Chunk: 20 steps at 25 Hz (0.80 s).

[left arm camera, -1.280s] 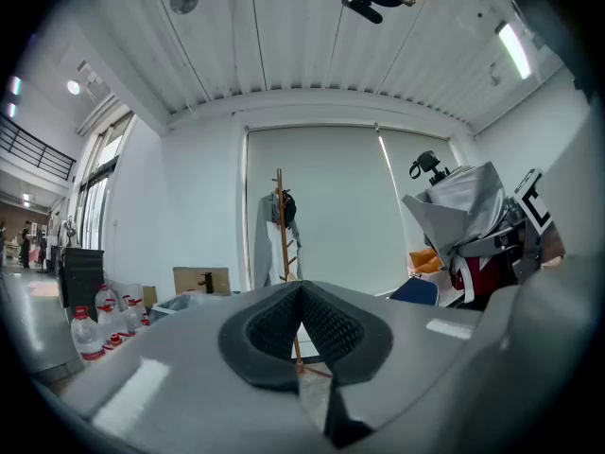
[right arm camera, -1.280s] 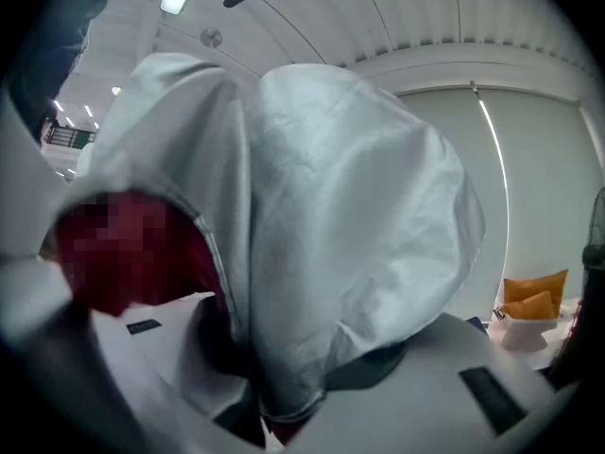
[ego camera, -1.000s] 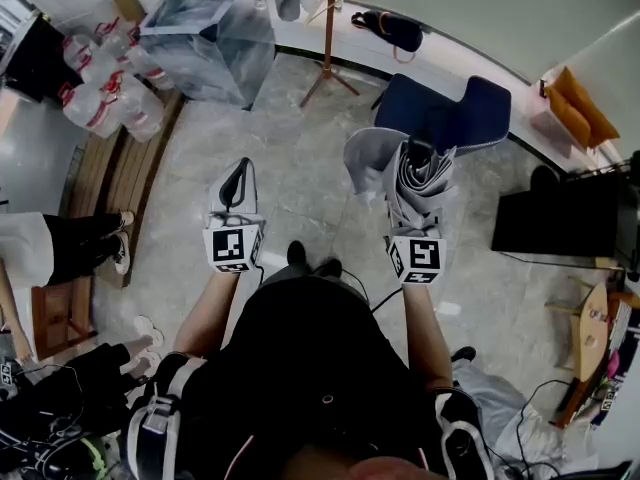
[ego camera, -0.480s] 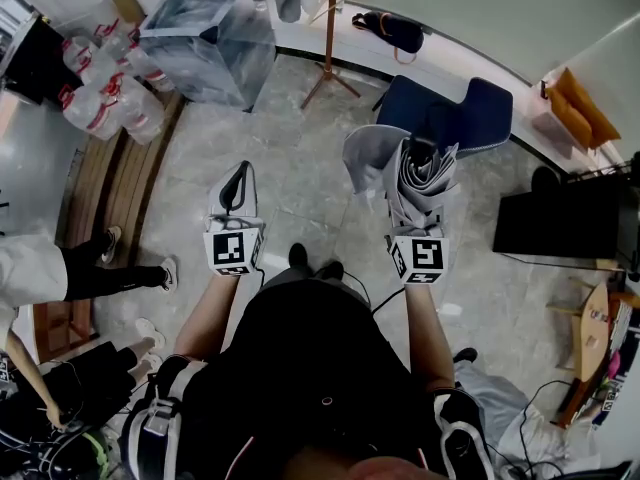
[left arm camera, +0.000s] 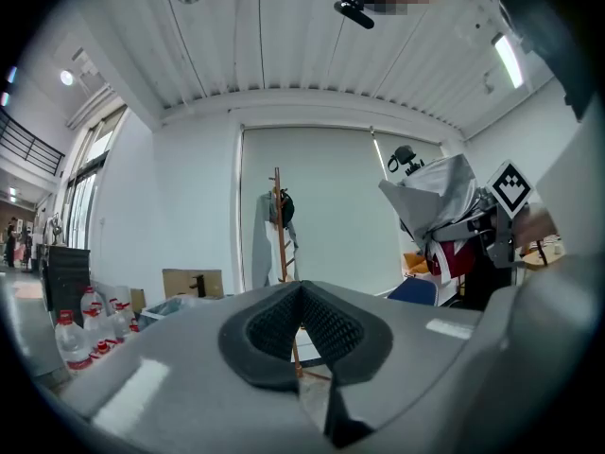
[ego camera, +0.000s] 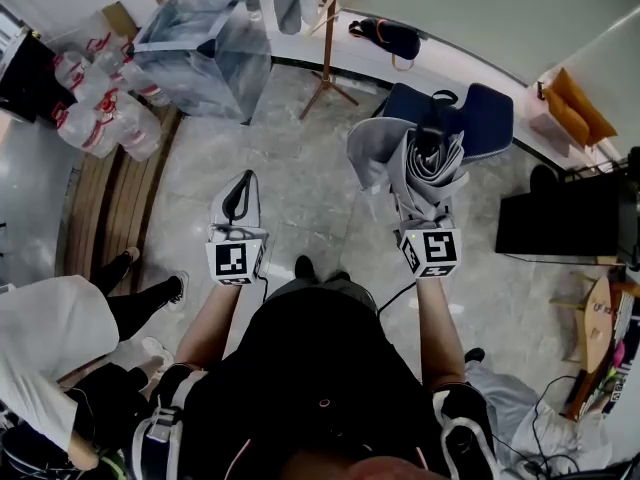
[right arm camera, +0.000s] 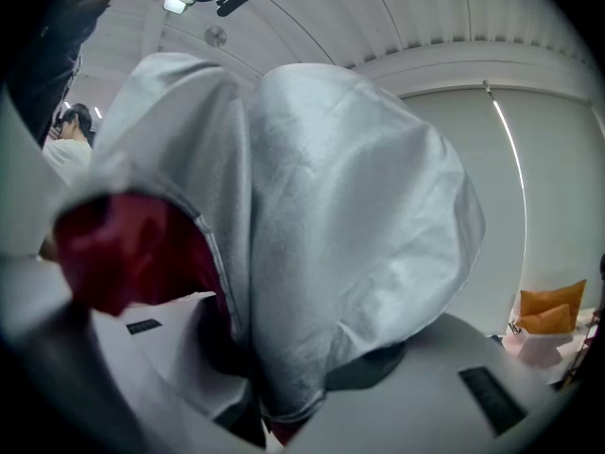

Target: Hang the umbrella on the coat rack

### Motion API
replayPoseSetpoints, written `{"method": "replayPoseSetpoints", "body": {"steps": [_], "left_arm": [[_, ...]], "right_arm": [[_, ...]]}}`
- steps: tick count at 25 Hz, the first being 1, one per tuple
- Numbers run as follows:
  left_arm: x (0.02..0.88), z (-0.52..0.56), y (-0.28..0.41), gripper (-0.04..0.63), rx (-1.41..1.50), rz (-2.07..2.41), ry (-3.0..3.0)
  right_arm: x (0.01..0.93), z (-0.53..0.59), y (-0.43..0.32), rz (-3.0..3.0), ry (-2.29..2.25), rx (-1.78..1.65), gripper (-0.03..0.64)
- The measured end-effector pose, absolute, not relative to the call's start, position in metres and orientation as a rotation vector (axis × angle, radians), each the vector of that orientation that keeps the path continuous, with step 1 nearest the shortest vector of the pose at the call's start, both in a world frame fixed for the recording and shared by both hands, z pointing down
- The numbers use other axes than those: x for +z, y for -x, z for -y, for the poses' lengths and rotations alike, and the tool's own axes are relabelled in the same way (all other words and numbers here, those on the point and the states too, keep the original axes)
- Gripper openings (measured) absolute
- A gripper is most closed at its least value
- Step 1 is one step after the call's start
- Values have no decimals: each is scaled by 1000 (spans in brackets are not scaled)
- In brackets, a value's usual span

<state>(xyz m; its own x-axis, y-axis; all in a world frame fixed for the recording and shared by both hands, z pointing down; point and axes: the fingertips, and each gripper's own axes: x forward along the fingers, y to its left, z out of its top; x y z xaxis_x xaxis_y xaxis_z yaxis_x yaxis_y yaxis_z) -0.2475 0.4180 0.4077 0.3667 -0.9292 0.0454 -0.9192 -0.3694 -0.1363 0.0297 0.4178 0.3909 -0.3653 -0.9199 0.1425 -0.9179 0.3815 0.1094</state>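
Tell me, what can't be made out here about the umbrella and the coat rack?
- Top of the coat rack: head view, cut off by the upper edge.
- Its hooks: left gripper view, too small to tell which are free.
- The whole coat rack: right gripper view, hidden behind the umbrella, whose grey cloth fills the picture.

Both bare forearms reach forward, side by side, elbows tucked near the torso. The left gripper (ego camera: 238, 196) points ahead with its jaws pressed together and nothing between them. The right gripper (ego camera: 422, 213) sits a touch further out, marker cube facing up, jaws clamped on the folded umbrella (ego camera: 418, 163).
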Motion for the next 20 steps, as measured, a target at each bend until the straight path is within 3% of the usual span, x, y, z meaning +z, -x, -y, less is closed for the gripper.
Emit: {"method": "replayPoseSetpoints", "body": {"steps": [20], "left_arm": [[425,-315,253,0,-187,-1815,2469]], "right_arm": [[401,-267,-41,2561,-1501,26,140]]}}
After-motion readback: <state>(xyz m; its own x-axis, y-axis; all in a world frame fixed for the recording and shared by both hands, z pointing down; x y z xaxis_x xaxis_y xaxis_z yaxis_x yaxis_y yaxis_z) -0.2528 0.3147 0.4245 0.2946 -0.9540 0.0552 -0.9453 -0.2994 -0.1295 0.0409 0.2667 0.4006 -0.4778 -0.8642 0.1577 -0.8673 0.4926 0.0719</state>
